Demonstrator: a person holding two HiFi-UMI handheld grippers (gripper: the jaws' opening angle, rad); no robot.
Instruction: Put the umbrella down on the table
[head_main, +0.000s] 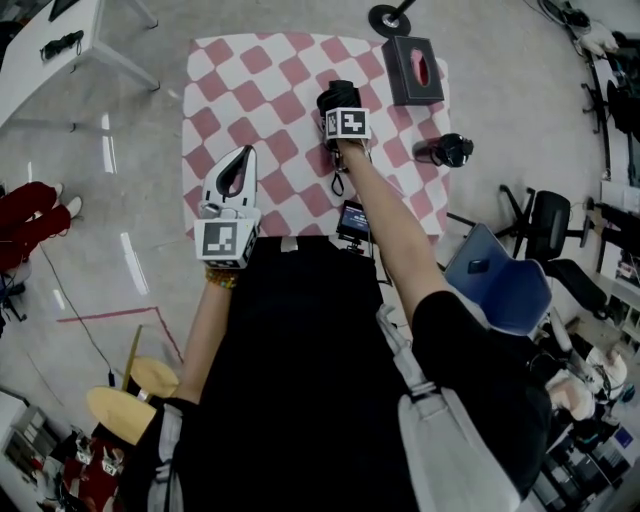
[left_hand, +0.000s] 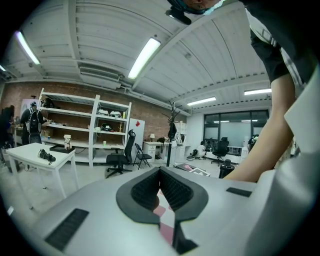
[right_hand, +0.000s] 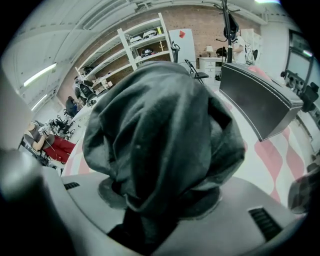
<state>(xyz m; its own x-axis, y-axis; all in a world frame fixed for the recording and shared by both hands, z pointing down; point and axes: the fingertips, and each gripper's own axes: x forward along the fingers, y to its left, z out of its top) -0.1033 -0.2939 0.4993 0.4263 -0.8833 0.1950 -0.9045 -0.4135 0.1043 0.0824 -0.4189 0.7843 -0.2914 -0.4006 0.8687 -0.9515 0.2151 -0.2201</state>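
A folded dark grey umbrella (head_main: 338, 97) is over the middle of the table, which has a pink-and-white checked cloth (head_main: 270, 110). My right gripper (head_main: 341, 108) points steeply down and is shut on it. In the right gripper view the umbrella's crumpled fabric (right_hand: 160, 130) fills the space between the jaws and hides the fingertips. My left gripper (head_main: 243, 153) hovers over the table's near left part. Its tips meet, and nothing is between them (left_hand: 160, 171).
A black tissue box (head_main: 412, 68) stands at the table's far right and shows close to the umbrella (right_hand: 260, 105). A dark round object (head_main: 445, 150) sits by the right edge. A small screen device (head_main: 352, 218) lies at the near edge. A blue chair (head_main: 500, 280) stands at the right.
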